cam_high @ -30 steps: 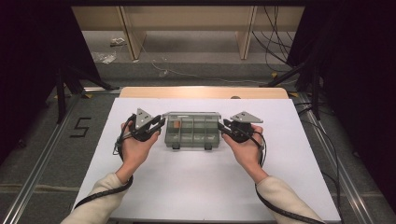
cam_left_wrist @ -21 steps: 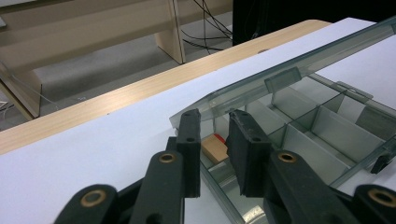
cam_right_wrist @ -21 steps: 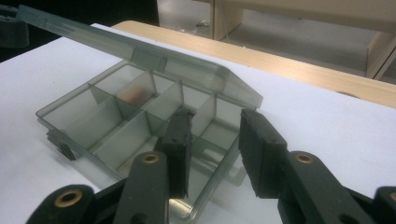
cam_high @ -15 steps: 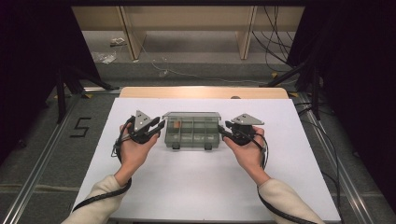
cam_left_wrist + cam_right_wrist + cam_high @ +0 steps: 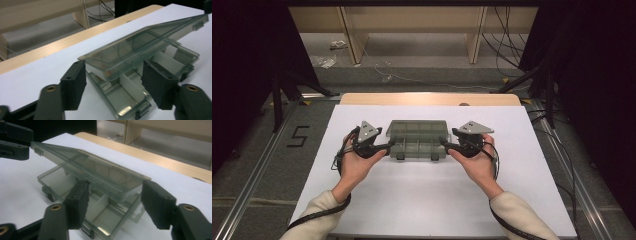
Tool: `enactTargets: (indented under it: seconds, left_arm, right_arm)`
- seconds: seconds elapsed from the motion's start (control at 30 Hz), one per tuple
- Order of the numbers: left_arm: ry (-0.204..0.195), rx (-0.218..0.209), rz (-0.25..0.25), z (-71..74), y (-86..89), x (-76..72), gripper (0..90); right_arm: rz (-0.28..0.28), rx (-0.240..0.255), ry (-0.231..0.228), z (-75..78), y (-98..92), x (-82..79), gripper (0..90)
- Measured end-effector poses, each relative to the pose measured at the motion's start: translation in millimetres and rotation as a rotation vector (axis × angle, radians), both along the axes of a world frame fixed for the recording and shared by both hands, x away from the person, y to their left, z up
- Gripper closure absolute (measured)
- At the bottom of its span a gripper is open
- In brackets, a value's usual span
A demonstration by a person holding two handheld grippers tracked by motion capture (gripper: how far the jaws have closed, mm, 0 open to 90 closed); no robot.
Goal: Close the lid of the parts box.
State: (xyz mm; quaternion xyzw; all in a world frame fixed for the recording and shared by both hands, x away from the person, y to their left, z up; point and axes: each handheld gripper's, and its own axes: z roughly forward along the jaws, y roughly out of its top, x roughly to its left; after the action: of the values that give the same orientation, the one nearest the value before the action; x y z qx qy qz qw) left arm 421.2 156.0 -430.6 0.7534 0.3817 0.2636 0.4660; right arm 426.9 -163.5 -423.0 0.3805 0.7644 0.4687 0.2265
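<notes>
A clear green-tinted compartment box (image 5: 418, 146) lies in the middle of the white table top (image 5: 422, 200), its lid (image 5: 417, 128) hinged partly up. In the left gripper view the lid (image 5: 140, 42) slopes above the divided base (image 5: 117, 97). My left gripper (image 5: 385, 148) is at the box's left end and my right gripper (image 5: 447, 146) at its right end. Both pairs of jaws have just been opening. The left gripper (image 5: 113, 66) and right gripper (image 5: 116, 184) each straddle a lid corner, and the pads stand clear of the lid (image 5: 95, 167) and base (image 5: 105, 217).
A wooden strip (image 5: 427, 98) runs along the table's far edge. Beyond it are shelf legs (image 5: 351, 35) and loose cables (image 5: 507, 45) on the floor. A "5" (image 5: 298, 136) is marked on the floor at the left.
Both grippers' jaws stand wider apart than before and no longer pinch the box's ends. The hands have hardly shifted.
</notes>
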Motion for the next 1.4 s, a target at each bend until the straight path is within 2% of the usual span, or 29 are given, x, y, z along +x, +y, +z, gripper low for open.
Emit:
enactTargets:
  seconds: [0.2,0.47,0.63,0.73,0.83,1.0,1.1,1.4]
  left_arm:
    - [-0.012,-0.011,-0.023,4.7,-3.9,-1.8,29.0]
    - [-0.016,-0.027,-0.013,6.0,-1.3,-0.5,31.9]
    - [-0.027,-0.048,-0.002,8.6,1.5,-1.3,43.5]
    - [-0.02,-0.065,0.002,9.5,3.2,-2.0,51.5]
    - [-0.008,-0.053,0.007,8.9,4.4,-1.9,64.6]
    - [-0.012,-0.043,0.026,8.0,5.8,-1.8,85.0]
    - [-0.007,-0.037,0.029,7.3,5.9,-1.8,89.2]
    - [0.006,-0.021,0.03,1.8,4.1,0.5,89.4]
  right_arm:
    - [-0.006,0.01,0.0,-0.3,0.4,1.6,33.8]
    - [-0.014,0.047,-0.01,-1.4,1.0,2.8,37.2]
    - [-0.01,0.057,-0.006,-1.8,2.1,2.5,47.8]
    - [-0.007,0.064,-0.01,-1.7,1.3,2.2,59.1]
    - [0.0,0.082,-0.008,-0.8,0.0,1.6,72.5]
    - [-0.004,0.069,-0.024,-1.5,0.4,-0.3,88.6]
    - [-0.003,0.055,-0.024,-2.4,0.5,-0.2,90.0]
    - [-0.005,0.035,-0.006,-7.3,2.6,1.3,90.0]
